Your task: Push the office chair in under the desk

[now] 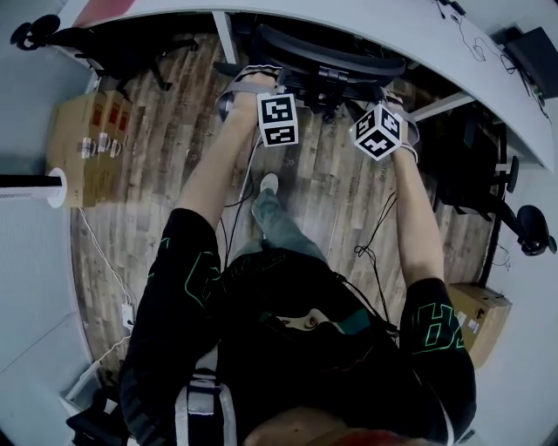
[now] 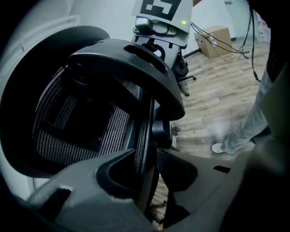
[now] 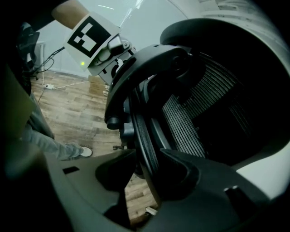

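Note:
A black mesh office chair (image 1: 323, 54) stands at the edge of the white desk (image 1: 366, 22), its seat mostly hidden beneath the desktop. My left gripper (image 1: 253, 84) holds the left side of the backrest's top and my right gripper (image 1: 394, 97) the right side. In the left gripper view the backrest (image 2: 90, 118) fills the frame, and its rim runs between the jaws of my left gripper (image 2: 146, 156), which close on it. The right gripper view shows the backrest (image 3: 204, 104) with its rim clamped in my right gripper (image 3: 147, 156).
A cardboard box (image 1: 83, 144) sits on the wood floor at left and another (image 1: 479, 318) at lower right. A second black chair (image 1: 514, 213) stands at right, and a chair base (image 1: 113, 43) at upper left. Cables (image 1: 370, 235) trail beside my foot (image 1: 268, 183).

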`<control>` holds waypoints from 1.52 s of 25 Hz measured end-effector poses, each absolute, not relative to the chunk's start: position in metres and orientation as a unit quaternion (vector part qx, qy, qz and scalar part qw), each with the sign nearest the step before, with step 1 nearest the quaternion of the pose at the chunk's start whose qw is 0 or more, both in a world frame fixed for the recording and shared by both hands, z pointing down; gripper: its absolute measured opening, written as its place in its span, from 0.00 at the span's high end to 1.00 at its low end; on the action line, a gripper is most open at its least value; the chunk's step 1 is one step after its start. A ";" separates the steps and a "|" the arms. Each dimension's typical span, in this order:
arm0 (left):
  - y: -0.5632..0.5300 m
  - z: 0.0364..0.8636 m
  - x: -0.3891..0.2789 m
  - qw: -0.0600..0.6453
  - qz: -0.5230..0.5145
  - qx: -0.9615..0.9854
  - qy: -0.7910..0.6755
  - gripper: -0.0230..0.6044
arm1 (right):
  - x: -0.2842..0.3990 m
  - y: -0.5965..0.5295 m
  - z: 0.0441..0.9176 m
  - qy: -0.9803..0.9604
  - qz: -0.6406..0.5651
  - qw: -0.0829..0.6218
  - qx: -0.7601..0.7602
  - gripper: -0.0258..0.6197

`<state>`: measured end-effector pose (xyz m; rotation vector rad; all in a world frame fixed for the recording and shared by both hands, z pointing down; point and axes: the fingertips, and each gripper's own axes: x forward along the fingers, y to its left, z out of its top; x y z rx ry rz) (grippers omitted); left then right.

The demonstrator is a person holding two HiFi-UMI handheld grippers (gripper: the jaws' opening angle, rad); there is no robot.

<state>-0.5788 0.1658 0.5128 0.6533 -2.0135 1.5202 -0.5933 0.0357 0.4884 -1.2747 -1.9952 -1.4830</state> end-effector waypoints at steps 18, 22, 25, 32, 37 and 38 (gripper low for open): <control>0.183 0.507 -0.712 0.212 0.607 0.226 -0.731 0.73 | -0.724 0.055 0.490 -0.719 -0.529 0.178 -0.414 0.70; 0.196 0.504 -0.747 0.206 0.615 0.219 -0.729 0.72 | -0.755 0.067 0.488 -0.721 -0.527 0.175 -0.414 0.70; 0.223 0.505 -0.759 0.217 0.610 0.230 -0.727 0.71 | -0.759 0.092 0.487 -0.720 -0.531 0.164 -0.415 0.71; 0.271 0.512 -0.789 0.261 0.619 0.224 -0.706 0.71 | -0.772 0.136 0.490 -0.730 -0.536 0.149 -0.398 0.72; 0.279 0.517 -0.794 0.269 0.624 0.249 -0.690 0.73 | -0.778 0.143 0.491 -0.729 -0.547 0.127 -0.392 0.71; 0.277 0.517 -0.795 0.269 0.625 0.248 -0.689 0.73 | -0.778 0.142 0.492 -0.729 -0.548 0.124 -0.391 0.71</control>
